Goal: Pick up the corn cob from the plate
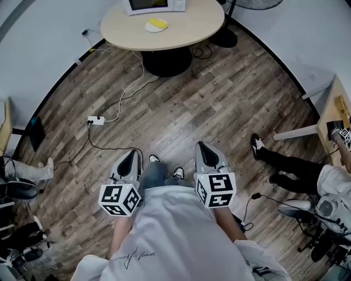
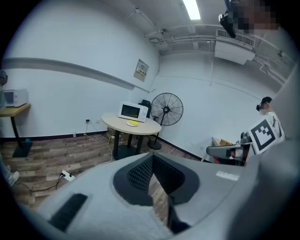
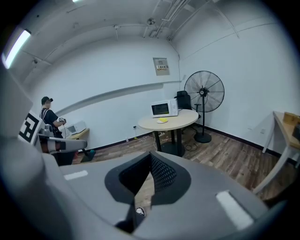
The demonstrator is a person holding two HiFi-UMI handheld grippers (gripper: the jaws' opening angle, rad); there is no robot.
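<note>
Grippers sit low at the person's waist in the head view, one on each side of a white shirt, both angled forward and down toward the floor. The left gripper has its jaws pressed together at the tips, with nothing between them; its own view shows only bare floorboards through the narrow gap behind the tips. The right gripper is likewise closed tight and empty. Between the two, the person's shoes stand on the wooden floor.

Further out on the left, a white power strip lies on the boards, its cable running toward the wall. At the right edge, another person's leg in dark trousers stretches across the floor.

Well away from both grippers stands a round table on a dark base. The corn cob lies on a small plate near the table's middle, just in front of a microwave. A standing fan is beside the table, near the white wall.
</note>
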